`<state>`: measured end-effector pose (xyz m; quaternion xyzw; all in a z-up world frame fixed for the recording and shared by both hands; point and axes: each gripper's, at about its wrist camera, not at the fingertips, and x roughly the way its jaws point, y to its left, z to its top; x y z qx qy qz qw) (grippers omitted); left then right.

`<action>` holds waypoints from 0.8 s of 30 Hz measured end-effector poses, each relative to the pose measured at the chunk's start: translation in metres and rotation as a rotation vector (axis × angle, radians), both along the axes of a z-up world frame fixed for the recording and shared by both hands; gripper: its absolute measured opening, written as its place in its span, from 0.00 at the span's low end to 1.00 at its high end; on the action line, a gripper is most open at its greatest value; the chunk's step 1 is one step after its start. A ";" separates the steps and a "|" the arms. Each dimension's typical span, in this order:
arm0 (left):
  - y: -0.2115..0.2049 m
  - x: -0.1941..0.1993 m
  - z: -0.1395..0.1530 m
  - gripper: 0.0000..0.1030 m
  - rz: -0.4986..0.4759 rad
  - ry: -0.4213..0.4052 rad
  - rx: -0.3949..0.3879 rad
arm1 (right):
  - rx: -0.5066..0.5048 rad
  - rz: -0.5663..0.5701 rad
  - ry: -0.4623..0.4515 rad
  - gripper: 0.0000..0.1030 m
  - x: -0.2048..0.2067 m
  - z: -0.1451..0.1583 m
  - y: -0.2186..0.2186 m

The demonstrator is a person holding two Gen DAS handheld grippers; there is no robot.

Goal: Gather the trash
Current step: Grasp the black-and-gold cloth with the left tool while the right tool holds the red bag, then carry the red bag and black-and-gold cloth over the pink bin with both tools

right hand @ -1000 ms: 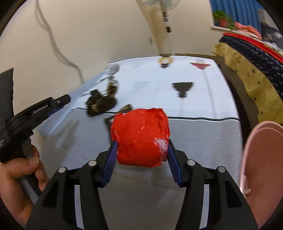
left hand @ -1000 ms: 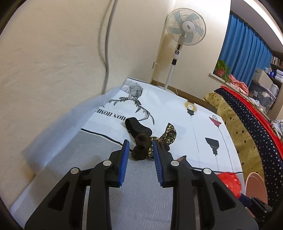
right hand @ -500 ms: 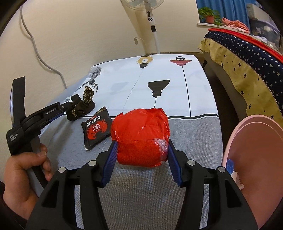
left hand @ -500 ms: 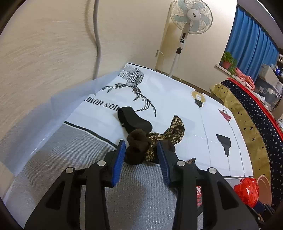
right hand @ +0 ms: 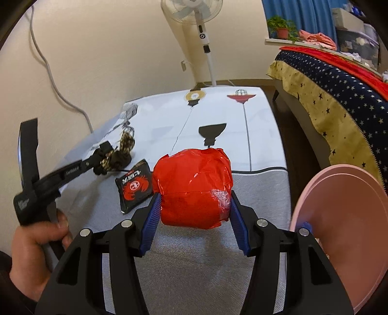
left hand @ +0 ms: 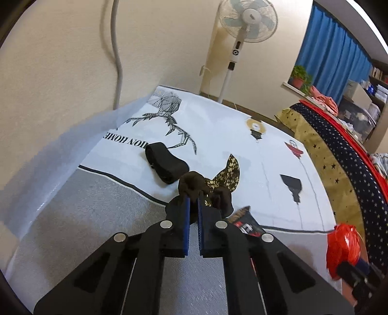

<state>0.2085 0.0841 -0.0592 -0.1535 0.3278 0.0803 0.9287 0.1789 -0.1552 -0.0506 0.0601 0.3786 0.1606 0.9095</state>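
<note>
A dark brown scrunchie (left hand: 194, 181) with a gold-patterned bow lies on the white printed tablecloth (left hand: 218, 126). My left gripper (left hand: 192, 201) has its jaws closing tight on the scrunchie's brown fabric, and the blue pads press on it. From the right wrist view, the same left gripper (right hand: 97, 162) grips the scrunchie (right hand: 118, 157), with a hand on its handle. My right gripper (right hand: 195, 196) is shut on a crumpled red plastic bundle (right hand: 194, 186), held above the grey part of the cloth. The red bundle (left hand: 343, 244) also shows at the right edge of the left wrist view.
A black snack packet with a red crab (right hand: 134, 186) lies just right of the scrunchie. A black band (left hand: 166, 164) lies behind it. A pink bin (right hand: 339, 230) stands at the table's right. Beyond are a standing fan (left hand: 245, 17), a wall and a star-patterned bed (right hand: 339, 97).
My left gripper advanced over the scrunchie, and its jaws went from apart to closed on the brown fabric. The right gripper kept its hold on the red bundle and shifted a little.
</note>
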 end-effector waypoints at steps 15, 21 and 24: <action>-0.037 -0.057 0.049 0.05 -0.092 -0.074 0.069 | 0.008 -0.047 -0.099 0.53 -0.044 0.047 -0.025; -0.050 -0.081 0.064 0.05 -0.127 -0.105 0.065 | 0.000 -0.080 -0.126 0.53 -0.064 0.063 -0.038; -0.056 -0.093 0.069 0.05 -0.142 -0.115 0.074 | -0.013 -0.096 -0.137 0.53 -0.072 0.068 -0.046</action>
